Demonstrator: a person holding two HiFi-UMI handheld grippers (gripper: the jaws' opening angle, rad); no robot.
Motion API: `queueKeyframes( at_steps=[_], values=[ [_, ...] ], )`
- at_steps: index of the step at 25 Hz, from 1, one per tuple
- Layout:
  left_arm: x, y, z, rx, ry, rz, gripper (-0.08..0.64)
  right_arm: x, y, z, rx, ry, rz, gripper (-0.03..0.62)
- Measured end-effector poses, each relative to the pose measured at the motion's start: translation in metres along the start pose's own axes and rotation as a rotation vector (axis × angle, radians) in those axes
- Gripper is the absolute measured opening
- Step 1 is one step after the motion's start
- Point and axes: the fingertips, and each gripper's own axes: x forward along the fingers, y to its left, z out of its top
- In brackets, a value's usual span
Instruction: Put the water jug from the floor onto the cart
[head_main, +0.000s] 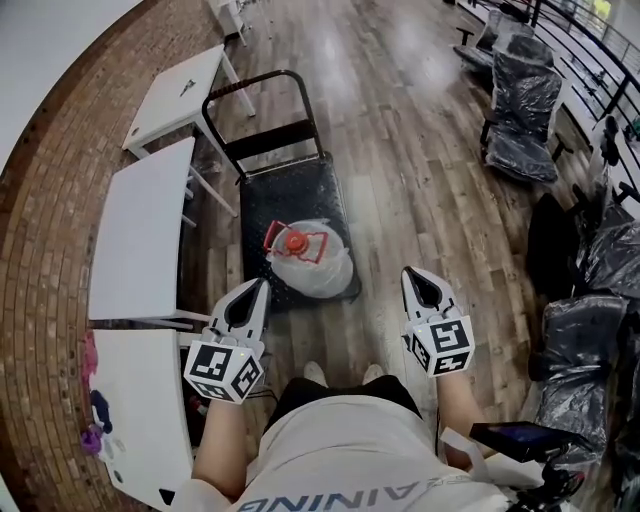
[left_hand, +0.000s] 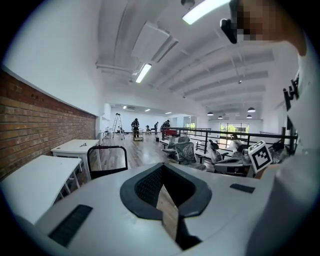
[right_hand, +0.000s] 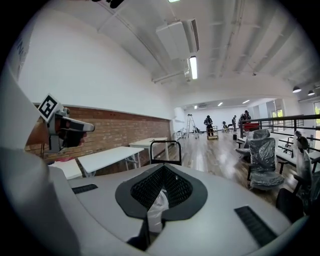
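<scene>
My left gripper (head_main: 262, 287) hangs with jaws together, holding nothing. The water jug (head_main: 312, 262) stands at the near edge of the cart (head_main: 288, 192). My right gripper (head_main: 409, 274) is likewise closed, holding nothing. The placing looks done; I judge nothing remains but keeping clear.

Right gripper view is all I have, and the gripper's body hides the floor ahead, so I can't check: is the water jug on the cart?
Observer: Yes, in the head view the water jug stands upright on the cart platform, at its near end.
Operator: Is the left gripper on it?
Observer: No, the left gripper hangs apart from it, jaws together on nothing.
Operator: Is it capped?
Observer: Yes, a red cap is on top.
</scene>
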Motion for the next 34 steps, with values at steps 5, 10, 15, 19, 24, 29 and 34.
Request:
queueKeyframes(
  at_steps=[5,10,15,19,24,29,34],
  values=[
    [-0.016,-0.007,-0.006,0.024,-0.005,-0.018,0.0,-0.007,0.024,0.007,-0.052,-0.022,0.024,0.005],
    [-0.053,0.013,-0.025,0.041,0.007,0.008,0.002,0.0,0.069,0.019,-0.114,-0.048,0.047,0.003],
    [-0.086,0.057,-0.035,-0.04,-0.038,0.054,0.001,0.018,0.127,0.029,-0.165,-0.037,0.09,0.003],
    [-0.097,0.082,-0.032,-0.064,-0.072,0.058,0.001,0.026,0.143,0.045,-0.209,-0.039,0.086,0.003],
    [-0.106,0.1,-0.034,-0.091,-0.087,0.05,0.0,0.028,0.148,0.054,-0.21,-0.04,0.045,0.003],
    [-0.111,0.101,-0.035,-0.096,-0.088,0.031,0.0,0.022,0.155,0.051,-0.211,-0.029,0.029,0.003],
    [-0.115,0.107,-0.043,-0.09,-0.075,0.042,0.002,0.021,0.167,0.051,-0.21,-0.028,0.043,0.003]
  ],
)
